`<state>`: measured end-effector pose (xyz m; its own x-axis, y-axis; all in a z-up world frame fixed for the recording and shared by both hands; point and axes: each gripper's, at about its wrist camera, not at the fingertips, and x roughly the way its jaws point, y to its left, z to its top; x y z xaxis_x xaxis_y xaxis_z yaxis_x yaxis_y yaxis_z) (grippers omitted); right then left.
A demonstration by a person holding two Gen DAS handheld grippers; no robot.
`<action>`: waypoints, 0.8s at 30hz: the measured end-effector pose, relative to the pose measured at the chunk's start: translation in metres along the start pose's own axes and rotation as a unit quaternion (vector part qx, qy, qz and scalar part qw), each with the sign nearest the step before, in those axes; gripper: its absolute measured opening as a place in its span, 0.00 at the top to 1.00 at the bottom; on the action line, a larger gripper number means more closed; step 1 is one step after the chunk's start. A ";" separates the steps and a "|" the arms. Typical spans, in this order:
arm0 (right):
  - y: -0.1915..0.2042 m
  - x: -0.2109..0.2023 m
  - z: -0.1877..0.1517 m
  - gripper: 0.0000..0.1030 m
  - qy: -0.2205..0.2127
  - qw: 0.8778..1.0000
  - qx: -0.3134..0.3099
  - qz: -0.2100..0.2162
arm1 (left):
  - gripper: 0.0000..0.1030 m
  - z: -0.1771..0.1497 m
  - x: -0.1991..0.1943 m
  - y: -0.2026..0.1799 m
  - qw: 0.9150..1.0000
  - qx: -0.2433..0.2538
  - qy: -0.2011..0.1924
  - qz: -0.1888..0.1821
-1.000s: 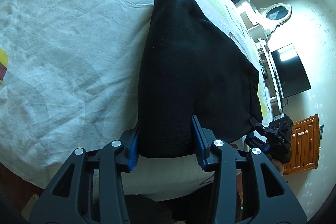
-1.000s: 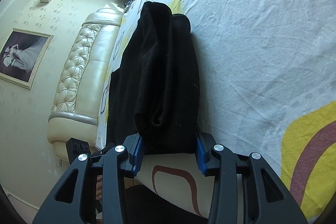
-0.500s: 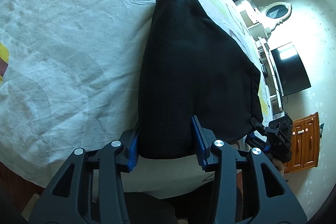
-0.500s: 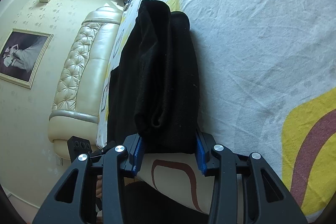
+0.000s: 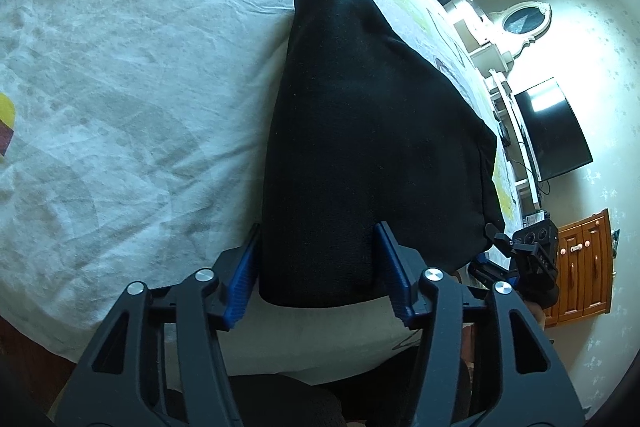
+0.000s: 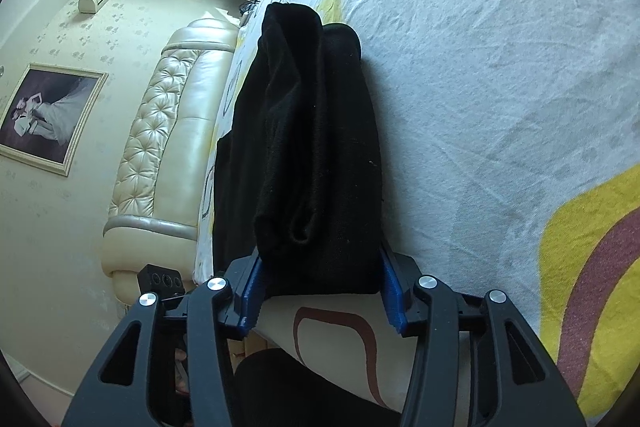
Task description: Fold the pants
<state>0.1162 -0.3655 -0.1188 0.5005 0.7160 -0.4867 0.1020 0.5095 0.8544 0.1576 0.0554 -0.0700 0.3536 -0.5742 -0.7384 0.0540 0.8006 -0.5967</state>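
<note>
Two grippers stand at the near edge of the folded black pants (image 5: 360, 131), which lie on the bed (image 5: 120, 107) over its white patterned sheet. The left gripper (image 5: 318, 267) has its jaws opening, a pants corner between them, the right pad apparently just clear of the cloth. The right gripper (image 6: 320, 287) has its jaws opening too, around the other corner. In its view a padded headboard (image 6: 160, 147) and a framed picture (image 6: 44, 115) stand left of the pants; in the left view a television (image 5: 552, 135) and a wooden cabinet (image 5: 584, 263) lie beyond the bed's right side.
</note>
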 end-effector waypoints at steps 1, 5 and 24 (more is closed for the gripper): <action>0.001 -0.002 -0.001 0.47 -0.003 1.000 0.002 -0.001 | 0.34 -0.001 -0.001 -0.001 1.000 0.001 -0.002 0.004; 0.002 -0.015 -0.005 0.35 -0.016 1.000 0.012 -0.005 | 0.16 -0.006 -0.006 -0.013 0.999 0.021 -0.012 0.036; 0.066 -0.036 -0.073 0.25 -0.104 0.942 -0.154 -0.281 | 0.11 -0.068 -0.055 -0.061 0.970 0.126 -0.109 0.177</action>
<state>0.0422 -0.3226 -0.0585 0.6030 0.1992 -0.7725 0.1631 0.9171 0.3638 0.0709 0.0260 -0.0144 0.5799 -0.2274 -0.7823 0.1093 0.9733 -0.2018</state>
